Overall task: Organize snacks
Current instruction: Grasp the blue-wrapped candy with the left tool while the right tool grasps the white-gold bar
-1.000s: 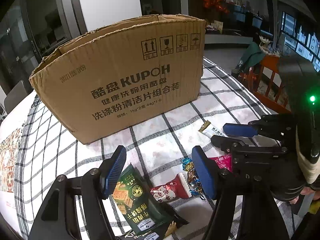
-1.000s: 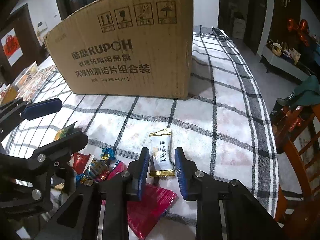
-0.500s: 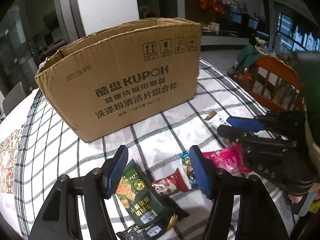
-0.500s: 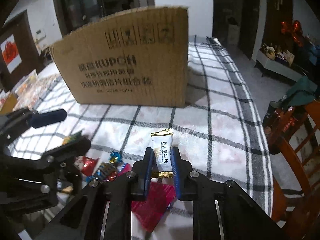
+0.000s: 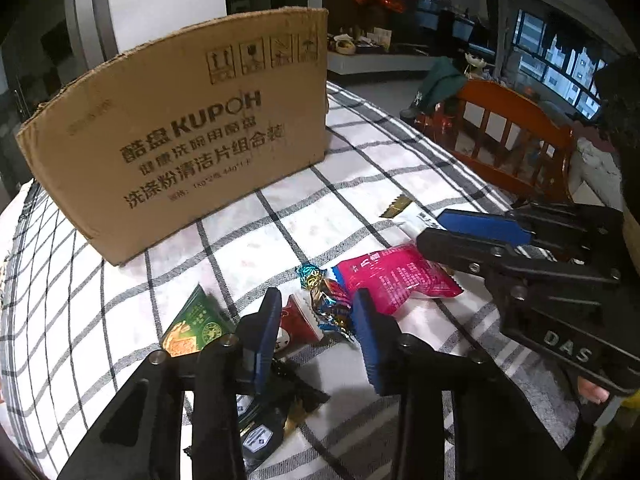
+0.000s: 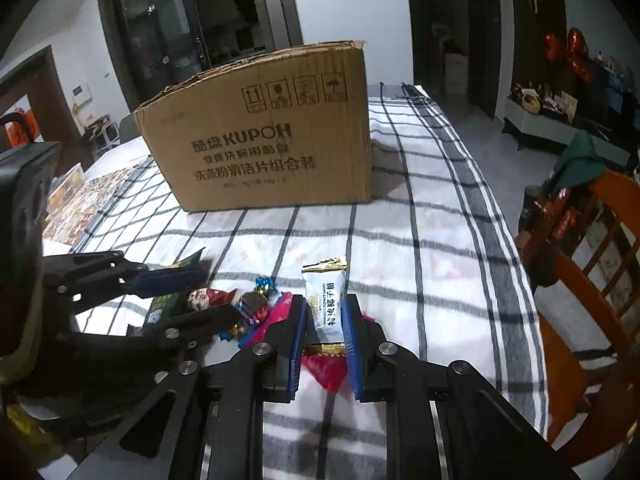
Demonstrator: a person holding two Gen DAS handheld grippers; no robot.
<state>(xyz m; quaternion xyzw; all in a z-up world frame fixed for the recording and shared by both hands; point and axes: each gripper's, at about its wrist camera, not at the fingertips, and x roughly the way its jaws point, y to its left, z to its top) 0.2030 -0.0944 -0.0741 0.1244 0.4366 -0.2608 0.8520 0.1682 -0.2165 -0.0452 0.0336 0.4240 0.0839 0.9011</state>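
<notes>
My right gripper (image 6: 323, 302) is shut on a white candy packet with gold ends (image 6: 325, 296), held just above a pink packet (image 5: 396, 276). My left gripper (image 5: 316, 300) points down at the snack pile, its jaws closing. A small red packet (image 5: 298, 322) and foil-wrapped candies (image 5: 328, 300) lie between its blue pads. I cannot see the pads pressing on them. A green cracker packet (image 5: 196, 320) lies partly under the left finger. The open cardboard box (image 5: 180, 140) stands behind the pile on the checked tablecloth (image 5: 280, 232).
A wooden chair (image 5: 512, 140) stands off the table's right edge. Printed sheets (image 6: 92, 200) lie left of the box. A dark packet (image 5: 260, 436) lies under the left gripper's body. The right gripper (image 5: 430, 226) reaches in close beside the left one.
The right gripper closed on the white packet and lifted it slightly. The left gripper's jaws narrowed around the red packet and the foil candies.
</notes>
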